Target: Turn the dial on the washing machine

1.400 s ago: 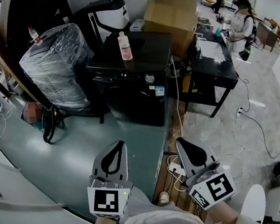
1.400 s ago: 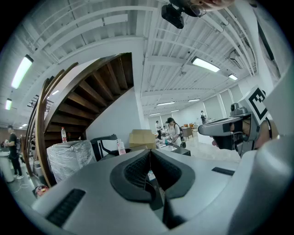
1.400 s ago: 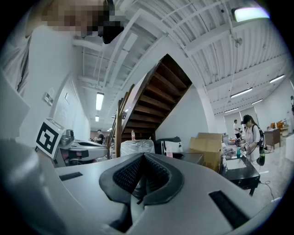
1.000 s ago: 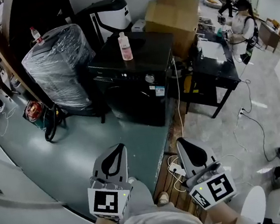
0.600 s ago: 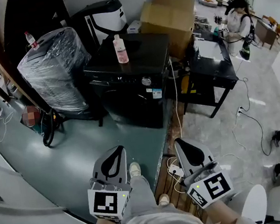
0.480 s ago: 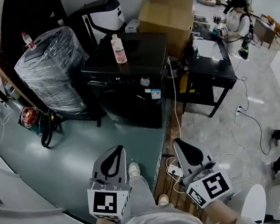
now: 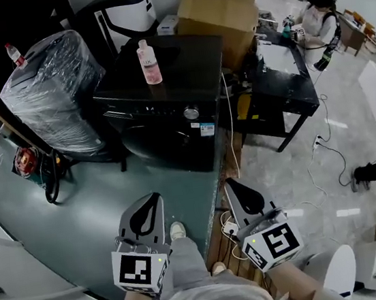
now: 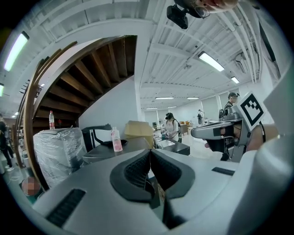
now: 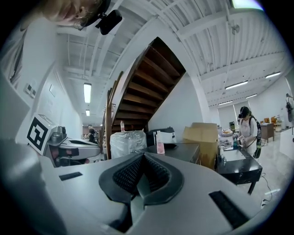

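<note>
**— Why keep both grippers low by the waist?**
— You're well apart from the washing machine (image 7: pixel 169 107), so there's nothing within reach yet.

**— And the jaws?**
— Your left gripper (image 7: pixel 149 209) and right gripper (image 7: pixel 238 194) both have their jaws pressed together, empty. The dial (image 7: pixel 191 113) sits toward the right of the front panel, so your right gripper looks the handier one.

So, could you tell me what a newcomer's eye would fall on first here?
The black washing machine stands at centre, with a pink bottle on its top and a silver dial on its front. Nearer, the left gripper and right gripper hang shut and empty, well short of it.
</note>
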Demonstrator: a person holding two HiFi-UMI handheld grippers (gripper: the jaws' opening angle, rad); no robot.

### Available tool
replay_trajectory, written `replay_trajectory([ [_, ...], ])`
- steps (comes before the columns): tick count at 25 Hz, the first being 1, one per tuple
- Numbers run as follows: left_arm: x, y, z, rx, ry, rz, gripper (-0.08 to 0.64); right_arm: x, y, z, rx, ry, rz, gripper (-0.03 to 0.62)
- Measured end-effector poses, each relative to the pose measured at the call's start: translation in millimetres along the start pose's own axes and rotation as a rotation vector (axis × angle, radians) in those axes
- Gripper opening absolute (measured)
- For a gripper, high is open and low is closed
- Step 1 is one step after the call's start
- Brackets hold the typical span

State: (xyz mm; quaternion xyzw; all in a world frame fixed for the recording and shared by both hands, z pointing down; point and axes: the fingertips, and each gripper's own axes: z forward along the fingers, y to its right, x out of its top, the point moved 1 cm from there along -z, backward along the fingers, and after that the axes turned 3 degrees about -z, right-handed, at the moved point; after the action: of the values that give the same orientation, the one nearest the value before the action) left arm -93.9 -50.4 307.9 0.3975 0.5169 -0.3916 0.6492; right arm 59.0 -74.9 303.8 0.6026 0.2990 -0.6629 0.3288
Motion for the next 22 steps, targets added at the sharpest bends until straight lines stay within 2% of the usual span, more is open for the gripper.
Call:
replay_trajectory([
  [11,-47,-78,111,-0.085,-0.024,-0.009,0.020,-37,53,119,-0.132,-0.021,0.016,0.027],
  [16,-64,-100,163,-0.124,-0.019,-0.042,0.020,-62,76,166,-0.197,-0.018,0.017,0.028],
  [18,-72,-108,180,-0.129,-0.011,-0.033,0.020,-72,83,183,-0.211,-0.015,0.016,0.032],
  [22,-92,-122,210,-0.135,-0.009,-0.031,0.020,-94,94,217,-0.218,-0.038,0.005,0.141],
])
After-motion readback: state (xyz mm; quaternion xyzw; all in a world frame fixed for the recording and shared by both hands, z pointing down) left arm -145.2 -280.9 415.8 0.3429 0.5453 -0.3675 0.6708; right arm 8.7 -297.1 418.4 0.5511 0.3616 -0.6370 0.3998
